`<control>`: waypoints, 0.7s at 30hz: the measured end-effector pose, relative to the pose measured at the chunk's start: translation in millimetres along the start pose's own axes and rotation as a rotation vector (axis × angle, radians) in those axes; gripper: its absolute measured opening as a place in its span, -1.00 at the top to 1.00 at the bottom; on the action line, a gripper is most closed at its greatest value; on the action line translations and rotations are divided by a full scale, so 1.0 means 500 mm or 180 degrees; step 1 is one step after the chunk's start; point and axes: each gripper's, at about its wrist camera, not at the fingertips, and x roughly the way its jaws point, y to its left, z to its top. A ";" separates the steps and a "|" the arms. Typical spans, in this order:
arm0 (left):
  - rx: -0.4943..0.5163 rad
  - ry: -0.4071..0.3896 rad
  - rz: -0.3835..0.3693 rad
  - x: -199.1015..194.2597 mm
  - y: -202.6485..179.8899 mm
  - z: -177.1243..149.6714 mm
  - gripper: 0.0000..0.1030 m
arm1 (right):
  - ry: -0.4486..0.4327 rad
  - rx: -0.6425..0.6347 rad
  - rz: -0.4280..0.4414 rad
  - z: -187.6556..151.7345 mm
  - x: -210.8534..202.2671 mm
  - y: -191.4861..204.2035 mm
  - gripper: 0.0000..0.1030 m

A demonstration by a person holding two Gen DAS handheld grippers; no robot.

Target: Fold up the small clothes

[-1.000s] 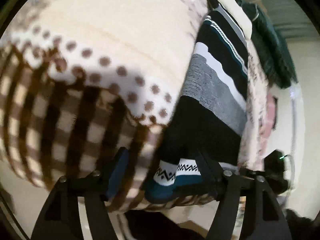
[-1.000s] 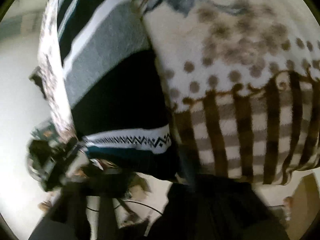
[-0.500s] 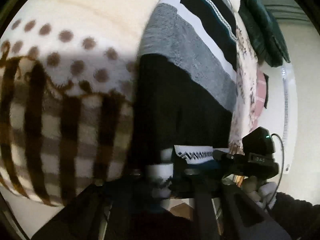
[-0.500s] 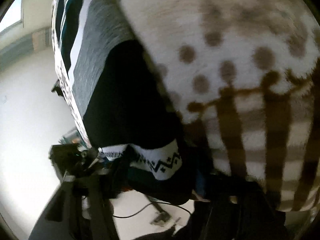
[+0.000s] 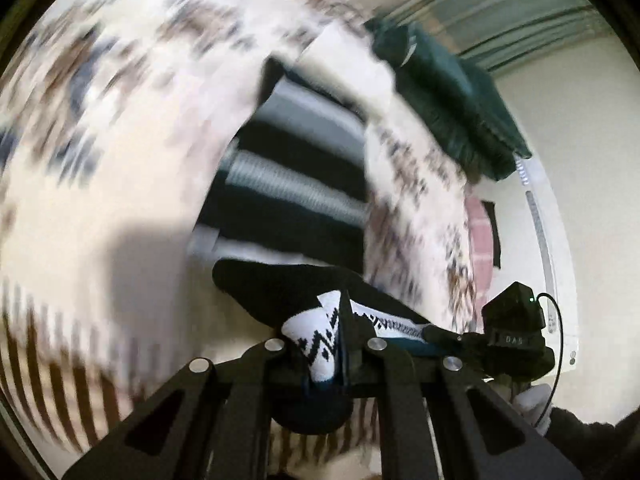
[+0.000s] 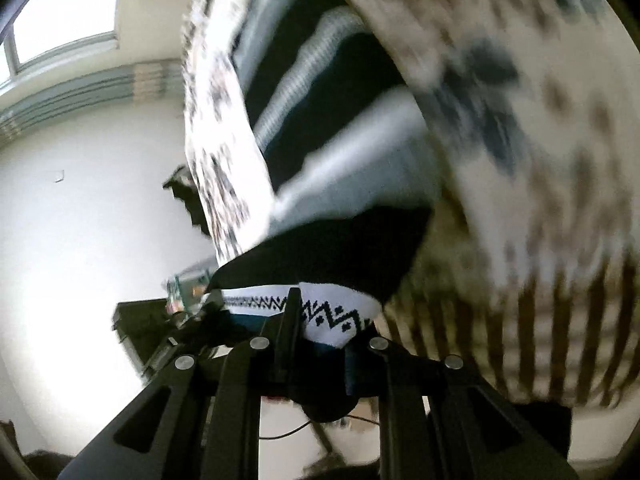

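A small knit garment (image 5: 288,208) striped black, grey and white lies on a fleece blanket (image 5: 100,200). Its near hem, a white band with a black zigzag (image 5: 316,344), is lifted off the blanket. My left gripper (image 5: 340,344) is shut on that band at the left corner. In the right wrist view my right gripper (image 6: 320,320) has the same zigzag band (image 6: 340,316) between its pads, its jaws still closing on it. Each view shows the other gripper holding the hem: the right gripper (image 5: 434,332) and the left gripper (image 6: 208,304). The picture is blurred by motion.
The blanket has brown dots and a brown check border (image 6: 560,320). A dark green garment (image 5: 448,92) lies at its far end, and a pink checked cloth (image 5: 480,232) hangs off the right side. A white-gloved hand (image 5: 532,400) holds the right gripper. Beyond stand white walls and a window (image 6: 60,12).
Both grippers have gone from open around the hem to shut on it. They have risen, lifting the zigzag hem off the blanket, and the garment's near end now hangs between them.
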 end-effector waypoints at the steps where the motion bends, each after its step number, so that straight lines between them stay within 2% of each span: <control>1: 0.0084 -0.0083 0.0023 0.016 -0.019 0.045 0.85 | -0.0089 -0.0091 -0.0071 0.025 -0.005 0.029 0.67; 2: 0.0141 -0.0124 0.0016 0.037 -0.032 0.081 0.85 | -0.0174 -0.0172 -0.0139 0.049 -0.010 0.056 0.67; 6: 0.0238 -0.0291 0.0029 0.111 -0.051 0.235 0.85 | -0.0495 -0.0325 -0.0312 0.217 -0.050 0.143 0.67; 9: 0.0289 -0.0328 0.0038 0.163 -0.044 0.342 0.85 | -0.0628 -0.0401 -0.0360 0.328 -0.085 0.175 0.67; 14: 0.0323 -0.0307 0.0078 0.242 -0.018 0.491 0.84 | -0.0757 -0.0343 -0.0424 0.527 -0.050 0.220 0.68; 16: 0.0196 -0.0213 0.0089 0.281 0.010 0.544 0.80 | -0.0723 -0.0226 -0.0360 0.604 -0.022 0.225 0.67; 17: 0.0115 -0.0151 0.0118 0.299 0.025 0.563 0.73 | -0.0712 -0.0149 -0.0332 0.634 -0.011 0.222 0.63; 19: -0.0047 -0.0100 0.0167 0.326 0.058 0.593 0.27 | -0.0708 0.0048 -0.0251 0.709 0.013 0.217 0.59; 20: -0.0115 -0.0125 0.0145 0.329 0.072 0.600 -0.19 | -0.0653 0.0128 -0.0223 0.732 0.022 0.212 0.37; 21: -0.0181 -0.0158 0.0084 0.328 0.085 0.605 -0.40 | -0.0606 0.0234 -0.0190 0.758 0.033 0.206 0.23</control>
